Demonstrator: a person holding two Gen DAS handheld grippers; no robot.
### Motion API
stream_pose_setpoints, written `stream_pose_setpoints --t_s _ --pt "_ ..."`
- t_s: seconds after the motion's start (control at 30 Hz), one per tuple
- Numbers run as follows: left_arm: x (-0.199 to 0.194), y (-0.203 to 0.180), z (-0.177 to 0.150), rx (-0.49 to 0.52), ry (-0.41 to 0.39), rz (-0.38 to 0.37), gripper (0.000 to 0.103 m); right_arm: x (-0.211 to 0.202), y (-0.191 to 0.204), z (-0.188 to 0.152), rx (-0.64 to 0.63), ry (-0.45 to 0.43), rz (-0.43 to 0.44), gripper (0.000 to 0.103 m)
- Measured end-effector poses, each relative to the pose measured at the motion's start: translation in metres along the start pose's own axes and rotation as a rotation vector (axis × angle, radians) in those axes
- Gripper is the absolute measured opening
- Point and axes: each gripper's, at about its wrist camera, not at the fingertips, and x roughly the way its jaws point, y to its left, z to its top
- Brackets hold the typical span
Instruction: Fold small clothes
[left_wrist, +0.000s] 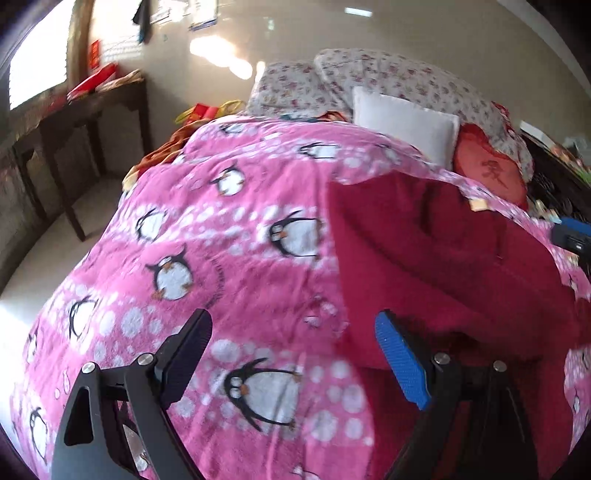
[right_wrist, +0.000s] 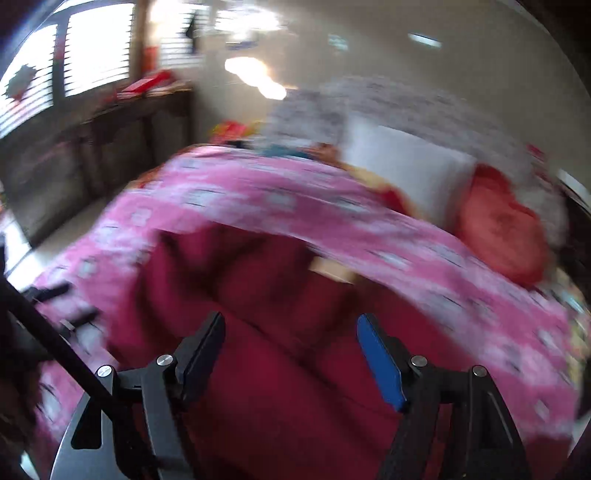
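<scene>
The left gripper (left_wrist: 293, 334) hangs wide and empty over the blanket (left_wrist: 207, 254), its blue pad just beside the near edge of the garment (left_wrist: 424, 251). The right gripper (right_wrist: 290, 338) is also spread wide, holding nothing, directly above the garment (right_wrist: 258, 369), which lies rumpled and dark red on the bed. A pale tag (left_wrist: 478, 204) shows at its far edge.

Judged from here, the risk is pinching the fleecy blanket along with the garment, since both are soft and the edge sits flush on it; the fold would then drag the bedding. The right view is heavily blurred, so a fast approach could also miss the hem.

Beyond lie a white pillow (left_wrist: 404, 123) and a red cushion (left_wrist: 491, 173). No containers are visible.
</scene>
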Motion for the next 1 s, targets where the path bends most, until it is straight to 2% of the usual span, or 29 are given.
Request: stream_pose_setpoints --t_s 0.1,0.2,0.27,0.3,0.33,0.37,0.43,0.5,0.57,0.6,0.7,0.73,0.8,0.87,0.93,1.0 --pt "-0.005 -0.02 0.001 0.059 -0.006 0.002 0.09 -0.015 -0.059 -0.03 0.119 0.026 -0.075 0.079" --pt "0.003 -0.042 -0.004 0.133 0.023 0.009 0.09 -0.004 -0.083 -0.054 0.198 0.096 -0.064 0.079" --pt "0.013 -0.05 -0.009 0.156 0.041 0.037 0.09 0.006 -0.082 -0.065 0.208 0.112 -0.011 0.076" --pt "0.015 -0.05 -0.012 0.158 0.051 0.042 0.09 0.014 -0.073 -0.069 0.175 0.131 0.012 0.044" --pt "0.021 -0.05 -0.013 0.156 0.07 0.047 0.09 0.02 -0.064 -0.07 0.123 0.152 -0.019 0.02" --pt "0.024 -0.05 -0.014 0.152 0.082 0.048 0.09 0.021 -0.055 -0.068 0.06 0.144 -0.095 0.012" --pt "0.028 -0.048 -0.015 0.147 0.1 0.054 0.09 0.009 -0.056 -0.064 0.07 0.096 -0.086 0.012" --pt "0.03 -0.048 -0.017 0.142 0.109 0.044 0.09 -0.012 -0.068 -0.057 0.125 0.005 -0.102 0.006" --pt "0.037 -0.048 -0.022 0.137 0.131 0.03 0.09 -0.023 -0.083 -0.054 0.174 -0.053 -0.161 0.006" --pt "0.041 -0.048 -0.024 0.135 0.145 0.027 0.09 -0.019 -0.088 -0.053 0.188 -0.045 -0.174 0.006" --pt "0.047 -0.05 -0.028 0.136 0.147 0.037 0.09 0.016 -0.091 -0.059 0.183 0.036 -0.202 0.008" --pt "0.044 -0.049 -0.027 0.133 0.151 0.036 0.09 0.029 -0.092 -0.064 0.188 0.071 -0.205 0.011" --pt "0.033 -0.047 -0.023 0.13 0.139 0.039 0.09 0.02 -0.1 -0.071 0.259 0.051 -0.193 0.027" --pt "0.017 -0.045 -0.017 0.131 0.088 0.061 0.09 -0.002 -0.109 -0.075 0.326 0.01 -0.164 0.039" --pt "0.006 -0.046 -0.008 0.122 0.045 0.068 0.09 -0.028 -0.107 -0.08 0.352 -0.037 -0.131 0.04" --pt "0.009 -0.05 0.0 0.109 0.045 0.073 0.09 -0.036 -0.089 -0.083 0.307 -0.023 -0.066 0.04"
